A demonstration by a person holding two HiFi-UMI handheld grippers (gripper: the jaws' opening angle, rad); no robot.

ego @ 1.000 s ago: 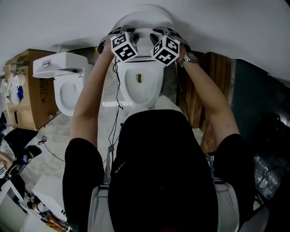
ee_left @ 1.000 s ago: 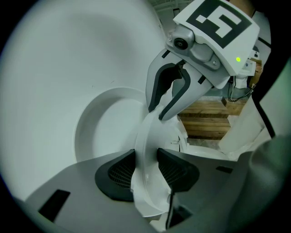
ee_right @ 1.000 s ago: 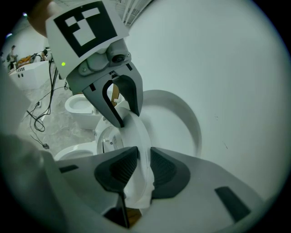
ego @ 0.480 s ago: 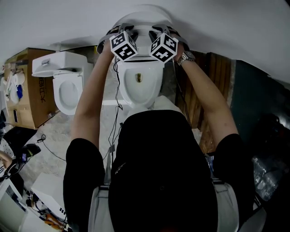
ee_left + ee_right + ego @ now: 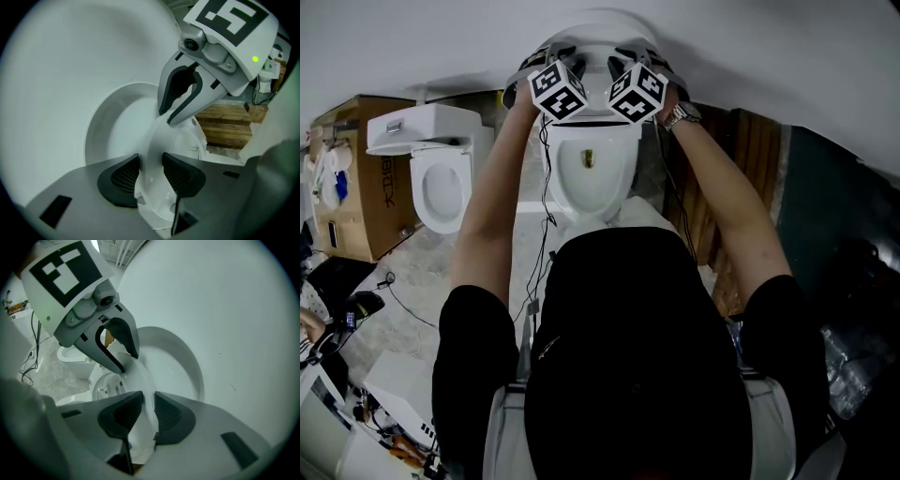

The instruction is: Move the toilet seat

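Observation:
A white toilet stands against the wall, its bowl [image 5: 589, 178] open below the raised toilet seat [image 5: 598, 39]. Both grippers reach the seat's top edge side by side, each under its marker cube. In the left gripper view, my left gripper [image 5: 150, 171] is shut on the seat's white rim [image 5: 157, 140], pads pressing both faces. My right gripper [image 5: 147, 411] clamps the same rim [image 5: 136, 380] a little farther along. In the head view the left gripper [image 5: 564, 60] and right gripper [image 5: 626, 62] are mostly hidden behind their cubes.
A second white toilet [image 5: 441, 178] stands to the left, with a cardboard box [image 5: 352, 178] beside it. Wooden pallets [image 5: 741, 178] lean at the right of the toilet. Cables [image 5: 403, 309] trail over the floor, and dark bags [image 5: 853, 309] lie at the right.
Both grippers have shifted slightly toward the wall, keeping hold of the seat rim between them. The grip of each looks unchanged.

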